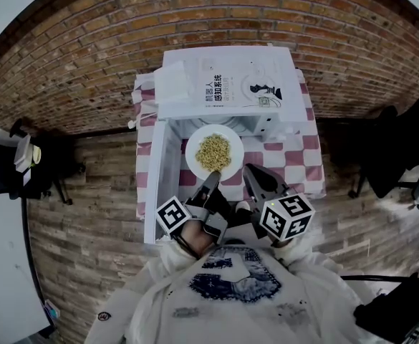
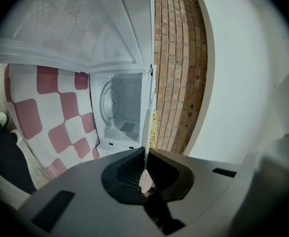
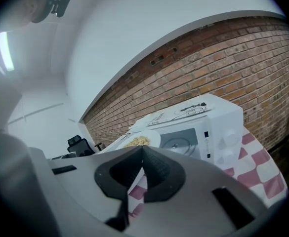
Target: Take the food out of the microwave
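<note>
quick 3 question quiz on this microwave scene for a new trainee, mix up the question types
1. True or false: the door of the microwave is closed.
2. What is between the jaws of the left gripper?
A. the rim of the plate
B. the door's handle
C. nothing
3. Fill in: the cloth under the microwave is checked white and ____.

Key
1. False: the door stands open to the left, and the left gripper view looks into the bare cavity.
2. A: the jaws are shut on the plate's thin white rim.
3. Pink.
</note>
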The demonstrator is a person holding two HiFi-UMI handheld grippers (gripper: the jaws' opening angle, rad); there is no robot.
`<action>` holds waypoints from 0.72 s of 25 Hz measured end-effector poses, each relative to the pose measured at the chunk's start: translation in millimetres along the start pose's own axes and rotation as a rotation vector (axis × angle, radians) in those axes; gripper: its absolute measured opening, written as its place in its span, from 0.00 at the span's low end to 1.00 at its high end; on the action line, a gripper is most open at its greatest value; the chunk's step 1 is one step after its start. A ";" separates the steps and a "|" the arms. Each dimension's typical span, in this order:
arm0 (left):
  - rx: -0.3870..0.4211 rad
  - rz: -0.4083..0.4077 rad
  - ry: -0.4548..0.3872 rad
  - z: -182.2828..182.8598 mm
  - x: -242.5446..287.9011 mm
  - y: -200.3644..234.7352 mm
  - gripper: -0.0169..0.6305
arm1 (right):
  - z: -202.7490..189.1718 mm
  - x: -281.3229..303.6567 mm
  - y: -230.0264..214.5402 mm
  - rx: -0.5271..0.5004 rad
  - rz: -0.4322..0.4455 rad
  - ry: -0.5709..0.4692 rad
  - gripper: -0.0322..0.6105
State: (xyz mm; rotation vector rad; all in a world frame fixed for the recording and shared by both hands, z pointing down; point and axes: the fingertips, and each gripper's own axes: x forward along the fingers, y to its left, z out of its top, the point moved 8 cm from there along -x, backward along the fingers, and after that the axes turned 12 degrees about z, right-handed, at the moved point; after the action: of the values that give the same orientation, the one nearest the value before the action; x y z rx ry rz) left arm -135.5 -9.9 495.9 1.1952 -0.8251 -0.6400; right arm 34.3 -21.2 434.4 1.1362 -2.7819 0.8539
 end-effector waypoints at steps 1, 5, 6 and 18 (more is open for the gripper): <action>-0.001 0.001 0.000 -0.1 0.4 -0.2 0.05 | 0.2 -0.1 -0.4 0.001 -0.001 0.001 0.07; -0.002 0.007 0.000 -0.6 1.8 0.4 0.05 | 0.5 0.0 -2.2 0.002 -0.003 0.002 0.07; -0.002 0.007 0.000 -0.7 2.1 0.4 0.05 | 0.5 0.0 -2.3 0.000 -0.004 0.002 0.07; 0.001 0.011 0.006 -1.2 3.1 0.8 0.05 | -1.3 -2.1 -3.3 -0.008 -0.017 -0.004 0.07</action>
State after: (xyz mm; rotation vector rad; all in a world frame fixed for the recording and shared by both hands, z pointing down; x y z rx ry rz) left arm -132.8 -11.6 497.1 1.1920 -0.8269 -0.6265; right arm 37.8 -21.2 436.6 1.1603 -2.7721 0.8395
